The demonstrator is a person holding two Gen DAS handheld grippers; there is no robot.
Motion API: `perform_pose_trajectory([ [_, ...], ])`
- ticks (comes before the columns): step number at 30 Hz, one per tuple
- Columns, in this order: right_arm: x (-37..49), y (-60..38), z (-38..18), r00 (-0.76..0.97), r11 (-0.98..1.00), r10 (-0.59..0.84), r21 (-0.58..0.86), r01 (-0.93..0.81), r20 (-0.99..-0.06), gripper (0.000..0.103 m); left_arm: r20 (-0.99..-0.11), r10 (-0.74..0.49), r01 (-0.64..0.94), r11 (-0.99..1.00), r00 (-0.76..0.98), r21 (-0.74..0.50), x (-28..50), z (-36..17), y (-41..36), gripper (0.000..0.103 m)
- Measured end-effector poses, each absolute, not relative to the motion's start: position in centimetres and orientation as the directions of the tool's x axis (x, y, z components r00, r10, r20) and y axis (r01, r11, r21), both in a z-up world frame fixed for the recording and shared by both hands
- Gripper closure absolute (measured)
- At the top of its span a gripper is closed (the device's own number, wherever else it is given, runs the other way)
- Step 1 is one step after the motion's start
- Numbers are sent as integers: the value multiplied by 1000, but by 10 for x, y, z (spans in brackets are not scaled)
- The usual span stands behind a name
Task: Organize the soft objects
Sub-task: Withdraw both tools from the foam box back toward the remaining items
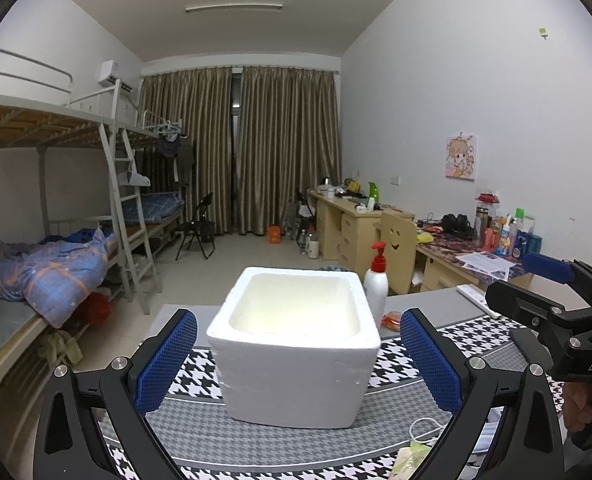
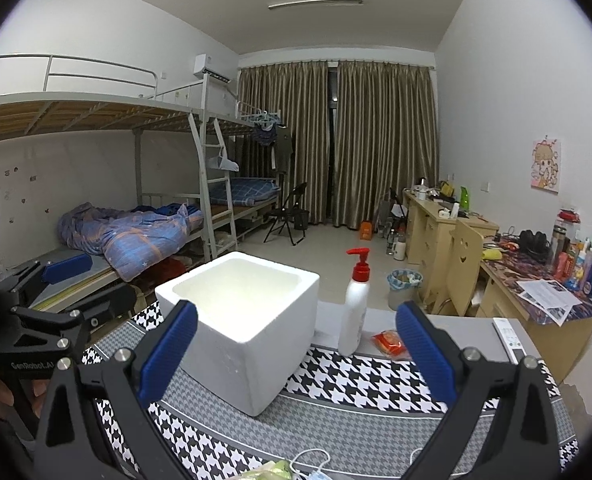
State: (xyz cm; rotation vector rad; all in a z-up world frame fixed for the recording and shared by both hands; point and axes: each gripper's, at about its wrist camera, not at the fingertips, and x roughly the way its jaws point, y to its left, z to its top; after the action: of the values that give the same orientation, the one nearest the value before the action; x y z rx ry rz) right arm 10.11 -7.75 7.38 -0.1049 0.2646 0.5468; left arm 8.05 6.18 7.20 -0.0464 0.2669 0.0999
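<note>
A white foam box (image 1: 296, 344) stands open and empty on the houndstooth cloth (image 1: 200, 432); it also shows in the right wrist view (image 2: 240, 328). My left gripper (image 1: 297, 352) is open, its blue pads either side of the box, a little in front of it. My right gripper (image 2: 296, 352) is open, held just right of the box's near corner; it shows from the side in the left wrist view (image 1: 551, 300). A face mask (image 2: 315, 466) and a pale green soft item (image 2: 272, 472) lie at the near table edge. An orange packet (image 2: 387, 342) lies behind the gripper.
A white pump bottle (image 2: 355, 308) with a red top stands right of the box. A white remote (image 2: 509, 338) lies at the table's right edge. A white cord (image 1: 423, 428) lies near front right. Bunk beds left, desks and a chair right.
</note>
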Motion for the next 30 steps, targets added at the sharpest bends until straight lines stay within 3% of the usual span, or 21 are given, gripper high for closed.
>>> perform_pose_trajectory([
  [30,79,-125,48,861,894,427,-17,-448,-277,2,-301,-49,38,998,952,-40,72,44,30,1],
])
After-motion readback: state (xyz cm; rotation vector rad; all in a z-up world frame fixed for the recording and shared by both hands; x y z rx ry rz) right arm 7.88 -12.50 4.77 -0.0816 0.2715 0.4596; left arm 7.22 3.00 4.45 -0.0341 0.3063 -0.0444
